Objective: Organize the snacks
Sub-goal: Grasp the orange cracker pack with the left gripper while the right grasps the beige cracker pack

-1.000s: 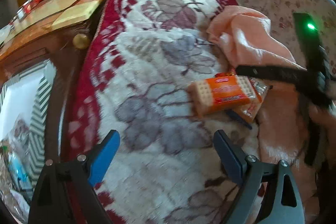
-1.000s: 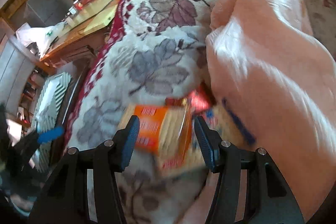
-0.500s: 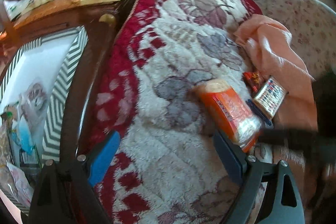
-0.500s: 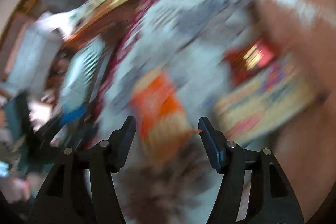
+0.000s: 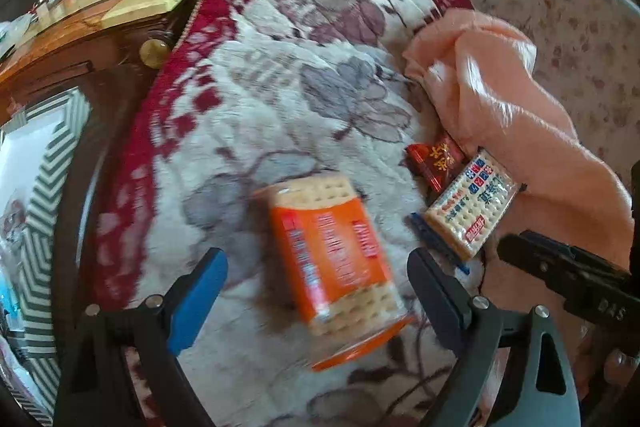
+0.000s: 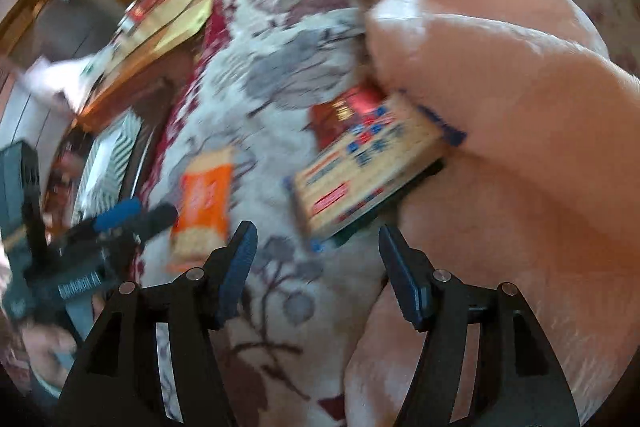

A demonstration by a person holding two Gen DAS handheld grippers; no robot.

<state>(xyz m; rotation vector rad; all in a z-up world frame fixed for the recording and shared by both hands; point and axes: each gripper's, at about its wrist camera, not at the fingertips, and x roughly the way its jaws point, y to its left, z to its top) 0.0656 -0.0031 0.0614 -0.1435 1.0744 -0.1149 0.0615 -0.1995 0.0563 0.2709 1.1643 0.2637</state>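
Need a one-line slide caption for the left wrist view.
Open left gripper poised over orange cracker pack on floral blanket; two more snack packs beside pink cloth.

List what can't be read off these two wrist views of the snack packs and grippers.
- Red packet, left wrist: pink blanket and white cracker pack cover part of it.
- Orange cracker pack, left wrist: print lost to motion blur.
- White cracker pack's far edge, right wrist: under the pink blanket.
- Left gripper, right wrist: blurred, jaws unclear there.
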